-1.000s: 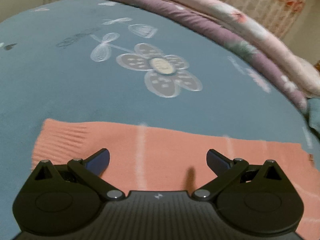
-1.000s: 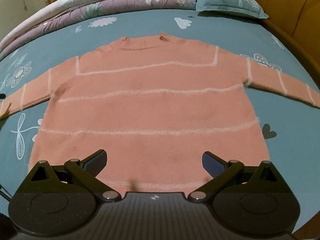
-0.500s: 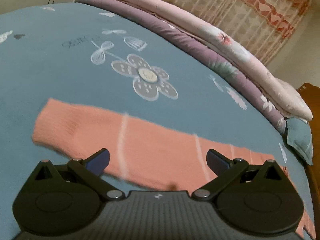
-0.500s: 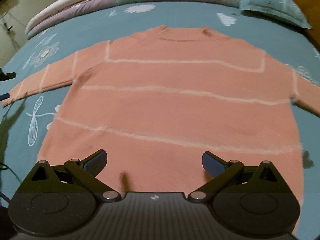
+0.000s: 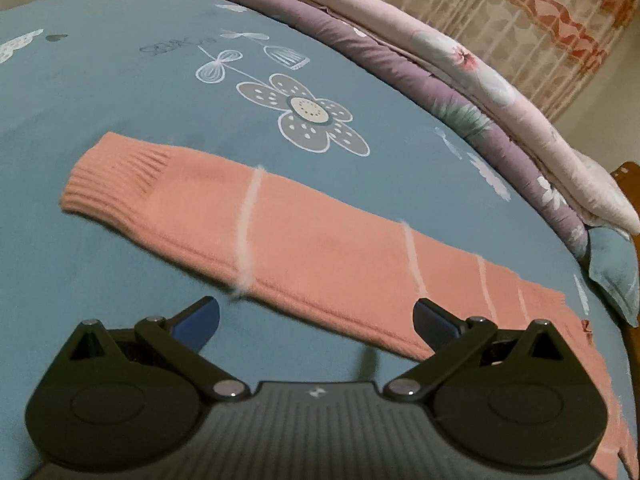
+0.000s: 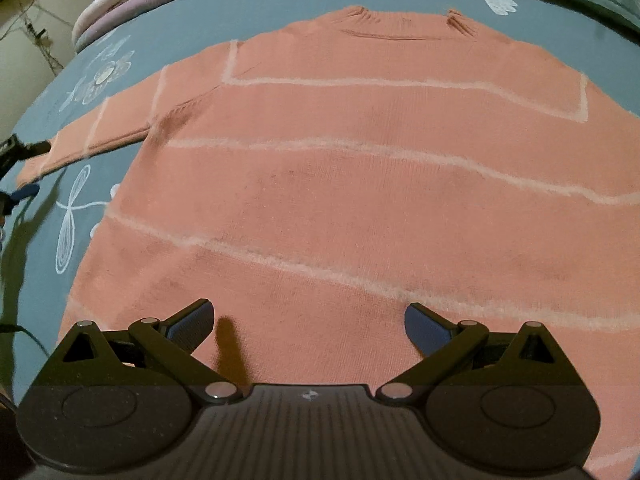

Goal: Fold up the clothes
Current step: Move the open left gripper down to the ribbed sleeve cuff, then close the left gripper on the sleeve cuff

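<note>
Sweater lies flat, spread on bed sheet; sleeve stretched out to the side. Left gripper and right gripper both wide apart, empty. Knit looks soft, limp, light; likely best pinched at cuff, hem edge.

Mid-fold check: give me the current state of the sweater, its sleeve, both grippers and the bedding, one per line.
Sweater: spread flat on the bed, unfolded, neckline at the far end.
Sleeve: stretched out straight on the bedsheet, cuff flat, not yet folded in.
Left gripper: open, fingers empty, above the sleeve's near edge.
Right gripper: open, fingers empty, over the sweater's hem area.
Quilts: lying in a long bundle along the bed's far side.
</note>
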A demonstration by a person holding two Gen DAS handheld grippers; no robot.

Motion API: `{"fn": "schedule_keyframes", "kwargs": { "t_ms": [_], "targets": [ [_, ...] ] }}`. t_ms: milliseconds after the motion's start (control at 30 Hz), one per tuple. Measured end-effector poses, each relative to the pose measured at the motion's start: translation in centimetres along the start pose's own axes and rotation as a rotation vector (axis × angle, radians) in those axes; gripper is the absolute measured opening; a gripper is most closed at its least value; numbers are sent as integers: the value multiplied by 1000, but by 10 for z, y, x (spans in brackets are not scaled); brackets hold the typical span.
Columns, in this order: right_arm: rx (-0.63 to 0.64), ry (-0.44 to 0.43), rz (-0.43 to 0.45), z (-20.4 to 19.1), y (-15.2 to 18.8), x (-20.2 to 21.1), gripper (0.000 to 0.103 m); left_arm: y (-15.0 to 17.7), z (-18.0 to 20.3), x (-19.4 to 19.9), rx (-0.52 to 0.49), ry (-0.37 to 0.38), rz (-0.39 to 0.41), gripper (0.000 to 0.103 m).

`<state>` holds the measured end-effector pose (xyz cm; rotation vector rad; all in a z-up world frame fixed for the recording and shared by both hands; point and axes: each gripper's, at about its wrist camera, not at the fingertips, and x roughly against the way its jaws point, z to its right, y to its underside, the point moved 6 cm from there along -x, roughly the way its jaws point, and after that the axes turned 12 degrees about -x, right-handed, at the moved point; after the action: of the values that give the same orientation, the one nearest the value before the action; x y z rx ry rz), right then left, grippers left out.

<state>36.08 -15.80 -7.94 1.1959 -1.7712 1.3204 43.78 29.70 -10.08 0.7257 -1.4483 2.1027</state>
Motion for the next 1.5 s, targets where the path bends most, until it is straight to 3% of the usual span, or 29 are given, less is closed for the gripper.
{"fn": "schedule_keyframes", "kwargs": {
  "t_ms": [167,333,433,533,600,667,767,867,1067,1267,1500],
  "targets": [
    [-3,1,11,1,0,0,103,-14,-10,-13,9,-12,12,102],
    [50,33,15,-3,4,-2,103,-25,-33,-18,46,-99,57,102],
    [87,63,7,-6,5,-4,103,-26,-35,-17,98,-53,76,102],
    [101,84,5,-8,4,-8,103,-20,-17,-19,28,-4,74,102],
    [103,94,6,-10,4,-9,103,-17,-4,-24,-75,-34,83,102],
    [107,101,6,-12,4,-10,103,-21,-4,-30,-106,-52,96,102],
    [108,101,5,-12,5,-10,103,-30,-18,-36,-25,-37,151,102],
    [105,102,5,-11,5,-9,103,-36,-20,-38,41,-25,155,102],
    [106,110,5,-13,6,-9,103,-27,2,-44,-109,-14,168,102],
    [105,100,5,-11,5,-8,103,-43,-2,-48,2,-19,213,102],
    [108,87,14,-10,5,-7,103,-52,19,-21,-38,35,275,102]
  ]
}}
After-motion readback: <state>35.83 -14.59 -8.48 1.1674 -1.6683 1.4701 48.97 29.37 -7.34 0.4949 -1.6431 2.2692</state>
